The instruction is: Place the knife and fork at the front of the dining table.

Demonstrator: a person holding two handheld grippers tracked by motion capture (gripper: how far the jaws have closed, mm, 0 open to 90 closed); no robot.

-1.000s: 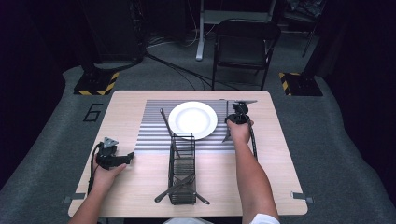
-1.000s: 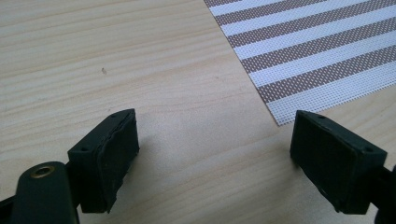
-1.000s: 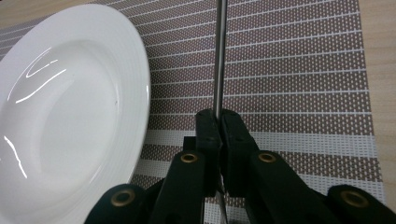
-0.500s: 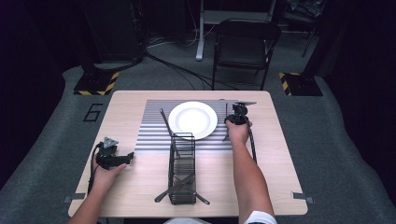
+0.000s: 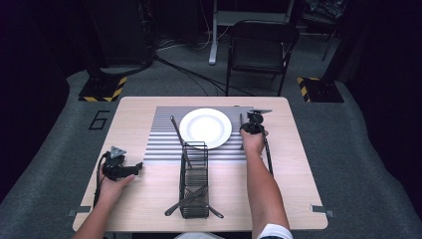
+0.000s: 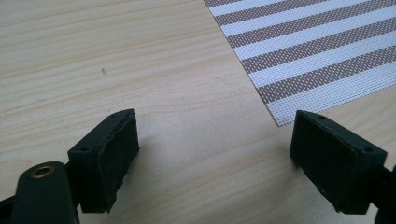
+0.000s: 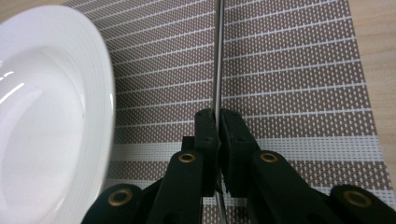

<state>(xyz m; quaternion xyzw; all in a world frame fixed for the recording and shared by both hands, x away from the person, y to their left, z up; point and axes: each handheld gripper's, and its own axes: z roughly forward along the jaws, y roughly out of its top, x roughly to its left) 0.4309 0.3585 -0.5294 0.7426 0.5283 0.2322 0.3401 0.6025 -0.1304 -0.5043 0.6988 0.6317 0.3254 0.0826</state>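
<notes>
Right claw [image 7: 217,122] is clenched on a thin silver metal utensil handle [image 7: 218,56], held low over the brown-and-white striped woven placemat [image 7: 289,70], just right of the round white ceramic plate [image 7: 51,116]. Grip's narrow, so the utensil could pivot or slip & clip the plate rim when set down. Left claw [image 6: 215,154] is released, resting w/ nothing in it on the light wood tabletop [image 6: 93,56], well apart from the black wire cutlery caddy [image 5: 195,179].

Bright table, dark surroundings, sharp close-ups
</notes>
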